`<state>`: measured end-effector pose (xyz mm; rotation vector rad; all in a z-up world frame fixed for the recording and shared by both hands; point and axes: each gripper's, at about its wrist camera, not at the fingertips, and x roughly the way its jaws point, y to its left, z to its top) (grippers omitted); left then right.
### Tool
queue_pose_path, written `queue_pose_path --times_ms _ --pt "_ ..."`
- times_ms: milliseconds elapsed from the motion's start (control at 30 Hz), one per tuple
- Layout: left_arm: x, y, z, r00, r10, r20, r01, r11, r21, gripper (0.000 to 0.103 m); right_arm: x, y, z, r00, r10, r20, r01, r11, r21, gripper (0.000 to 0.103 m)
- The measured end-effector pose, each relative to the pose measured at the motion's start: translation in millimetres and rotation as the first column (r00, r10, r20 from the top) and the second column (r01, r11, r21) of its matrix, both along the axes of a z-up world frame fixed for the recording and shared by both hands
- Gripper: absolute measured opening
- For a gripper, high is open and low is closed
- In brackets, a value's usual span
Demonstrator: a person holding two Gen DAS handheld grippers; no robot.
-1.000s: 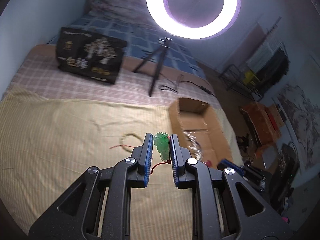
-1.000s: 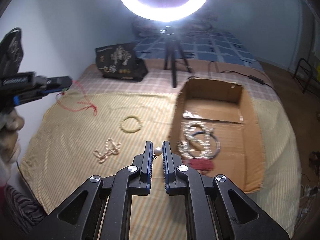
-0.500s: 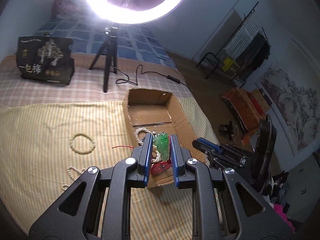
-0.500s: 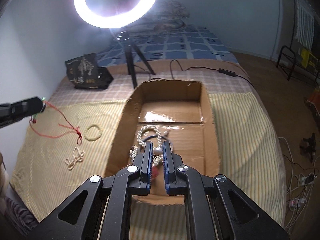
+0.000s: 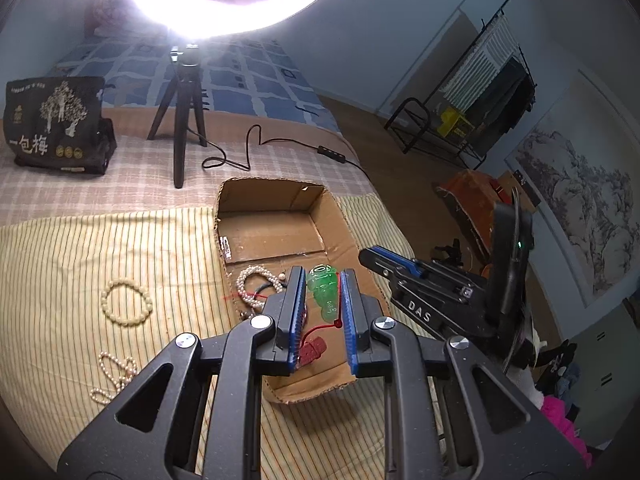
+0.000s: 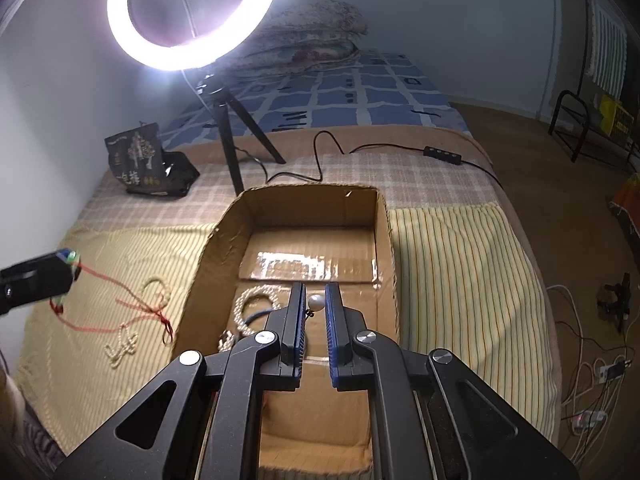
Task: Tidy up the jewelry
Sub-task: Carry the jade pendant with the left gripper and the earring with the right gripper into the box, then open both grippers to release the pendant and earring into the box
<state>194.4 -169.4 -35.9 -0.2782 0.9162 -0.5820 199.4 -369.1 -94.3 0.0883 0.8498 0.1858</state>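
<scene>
Left wrist view: left claw (image 5: 323, 294) clamped on a green jade pendant (image 5: 324, 293), long axis running forward along the fingers, red cord (image 5: 320, 330) trailing back and down from its near end. Directly beneath and ahead of the claw, the open cardboard box (image 5: 280, 204), its near wall just under the finger bases; inside it, ahead and slightly left of the tips, a pearl bracelet (image 5: 256, 286) and a red piece (image 5: 313, 349). Well off to the left of the claw, out on the striped bedspread (image 5: 80, 248), a cream bead bracelet (image 5: 126, 301) and, nearer, a small pearl strand (image 5: 114, 376). To the right, the right claw (image 5: 376, 258), reaching over the box's right rim. Right wrist view: right claw (image 6: 315, 304) pinched narrow on a small pearl earring (image 6: 315, 303) right at the fingertips, its dark fitting hanging just below. Box floor straight below and ahead of the tips, beaded loops (image 6: 256, 300) just left of the fingers, shiny tape further ahead. Far left, the left claw (image 6: 70, 262) beside the box's left wall, cord dangling over the bedspread, so likely not fully above the opening in this view. Judged from this: pearl piece already over the box, a plain drop straight down; pendant probably wanting a little more travel rightward, cord included, before release.
</scene>
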Motion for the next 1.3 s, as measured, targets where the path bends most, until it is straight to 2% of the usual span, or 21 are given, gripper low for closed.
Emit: queue_pose_path --times_ms 500,767,800,867,900,933,967,1067,1167,1300 --pt "5 -33 -31 0.999 -0.034 0.007 0.033 0.990 0.139 0.016 28 -3 -14 1.000 -0.002 -0.031 0.003 0.999 0.035 0.008" --pt "3 -38 -33 0.999 -0.047 0.027 0.042 0.984 0.172 0.016 29 -3 -15 0.999 -0.012 -0.039 0.013 1.000 0.028 0.008" --pt "4 -39 -34 0.998 -0.047 0.030 0.041 0.984 0.176 0.016 29 -3 -15 0.999 -0.013 -0.041 0.014 1.000 0.027 0.012" --pt "4 -39 -35 0.999 -0.044 0.028 0.038 0.981 0.189 0.019 29 -3 -15 0.999 -0.018 -0.041 0.019 1.000 0.020 0.030" --pt "4 -39 -35 0.999 -0.044 0.027 0.039 0.981 0.191 0.029 29 -2 -14 0.999 -0.024 -0.037 0.024 1.000 0.015 0.047" --pt "4 -38 -35 0.999 -0.043 0.029 0.036 0.981 0.191 0.034 28 -3 -13 0.999 -0.029 -0.026 0.030 0.999 0.012 0.054" --pt "4 -37 -35 0.999 -0.040 0.032 0.033 0.981 0.189 0.043 26 -4 -11 0.999 -0.031 -0.018 0.031 0.999 0.013 0.054" --pt "4 -36 -35 0.999 -0.038 0.030 0.031 0.980 0.194 0.046 25 -5 -7 0.999 -0.045 -0.010 0.045 0.999 0.011 0.054" --pt "3 -36 -38 0.999 -0.041 0.024 0.035 0.978 0.205 0.055 24 -7 -5 0.998 -0.069 -0.002 0.069 0.998 -0.001 0.065" --pt "2 -33 -38 0.999 -0.037 0.019 0.032 0.976 0.214 0.056 22 -10 -3 0.996 -0.088 0.002 0.088 0.996 -0.004 0.066"
